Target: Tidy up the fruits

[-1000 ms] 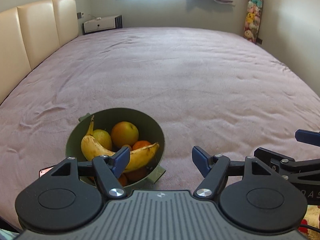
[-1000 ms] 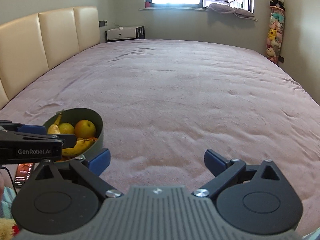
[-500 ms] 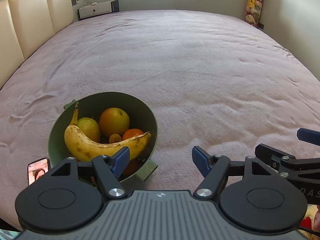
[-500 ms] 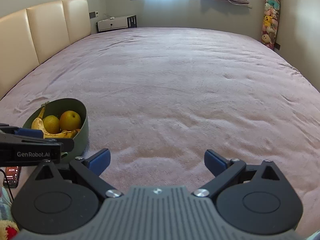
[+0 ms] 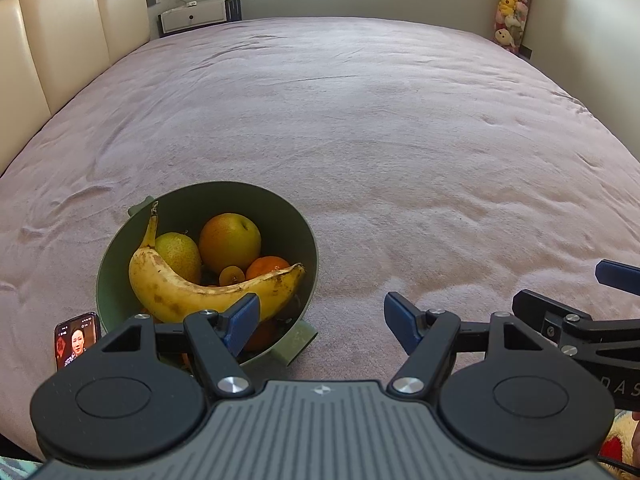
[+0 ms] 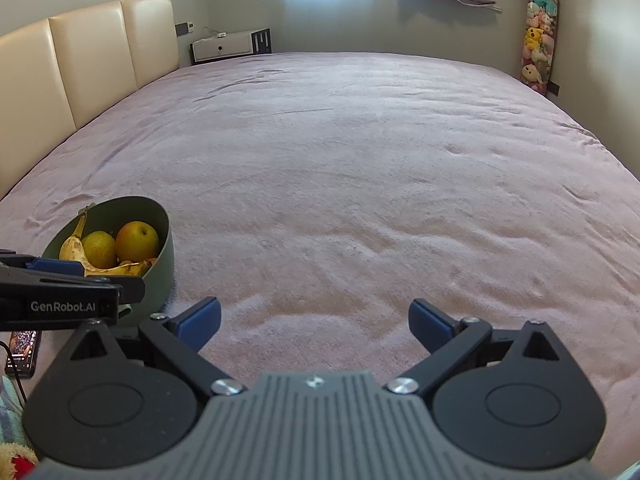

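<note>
Fruits sit together in green bowl (image 5: pixel 280 216) on the pink bedspread (image 5: pixel 380 140), near bed edge, left of centre in the left wrist view. Contents: banana (image 5: pixel 208 292) lying across the front, pear (image 5: pixel 180 254) behind it, big round yellow-orange fruit (image 5: pixel 230 242) (apple or Asian pear, can't tell), mandarin (image 5: pixel 266 268), one small orange piece (image 5: pixel 232 274) between them, more orange fruit partly hidden under the banana

No loose fruit visible on the bedspread. Fits either all collected into the bowl, or a full bowl waiting to be sorted out; pictures don't settle which

Tongs: left gripper (image 5: pixel 320 320) wide apart, empty, hovering just in front of the bowl, left pad over the banana's near side. Right gripper (image 6: pixel 314 320) also wide, empty, over bare bedspread, bowl off to its left

Handling, my read:
- banana: spotted, looks ripe and soft, bruises easily; grip mid-body across the narrow section, light squeeze
- round fruit and pear: firm, smooth, may roll or slip; take across the widest part
- mandarin: light, skin gives; gentle pinch
- bowl: rigid, tabs on rim (image 5: pixel 140 206); soft bedding under it, likely to tip if pushed

Phone (image 5: pixel 76 344) lies just left of the bowl, keep clear
</note>
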The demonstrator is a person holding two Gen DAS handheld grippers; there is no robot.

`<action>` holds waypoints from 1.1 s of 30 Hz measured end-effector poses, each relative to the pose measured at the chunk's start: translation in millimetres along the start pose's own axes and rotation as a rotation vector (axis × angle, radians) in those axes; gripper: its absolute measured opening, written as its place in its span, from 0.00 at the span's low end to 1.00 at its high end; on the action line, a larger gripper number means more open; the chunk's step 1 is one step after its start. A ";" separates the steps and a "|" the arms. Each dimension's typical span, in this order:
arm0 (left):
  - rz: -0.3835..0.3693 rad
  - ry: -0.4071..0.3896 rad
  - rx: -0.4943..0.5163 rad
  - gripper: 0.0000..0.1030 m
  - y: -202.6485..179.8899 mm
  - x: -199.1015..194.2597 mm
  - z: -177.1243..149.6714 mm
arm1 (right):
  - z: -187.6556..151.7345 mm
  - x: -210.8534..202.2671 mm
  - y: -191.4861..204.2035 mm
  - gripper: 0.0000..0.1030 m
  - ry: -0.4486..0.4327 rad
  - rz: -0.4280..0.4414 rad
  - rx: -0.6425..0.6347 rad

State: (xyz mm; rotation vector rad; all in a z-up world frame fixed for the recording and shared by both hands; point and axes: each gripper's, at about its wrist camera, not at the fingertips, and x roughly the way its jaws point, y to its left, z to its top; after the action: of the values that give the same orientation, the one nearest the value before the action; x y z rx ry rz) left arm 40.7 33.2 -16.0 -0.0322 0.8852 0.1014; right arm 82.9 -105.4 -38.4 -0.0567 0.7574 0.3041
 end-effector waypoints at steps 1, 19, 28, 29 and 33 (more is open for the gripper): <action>-0.001 0.000 0.001 0.81 -0.1 -0.3 -0.2 | -0.1 0.0 0.0 0.94 0.000 -0.001 0.000; -0.003 0.000 -0.006 0.81 1.3 -0.1 0.3 | -0.3 0.0 -0.4 0.94 -0.001 0.001 0.002; -0.003 -0.002 -0.009 0.81 1.7 -0.6 0.4 | 0.3 -0.9 0.4 0.94 -0.004 -0.001 0.006; -0.003 -0.003 -0.010 0.81 1.5 -1.0 0.5 | 0.2 -1.1 0.8 0.94 -0.005 -0.002 0.007; -0.004 -0.005 -0.014 0.81 2.1 -2.4 0.8 | -0.3 -1.4 1.5 0.94 -0.008 -0.003 0.009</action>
State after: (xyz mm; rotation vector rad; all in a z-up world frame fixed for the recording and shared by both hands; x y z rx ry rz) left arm 39.6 35.1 -13.6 -0.0470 0.8790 0.1039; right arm 81.3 -104.4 -37.6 -0.0482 0.7508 0.2976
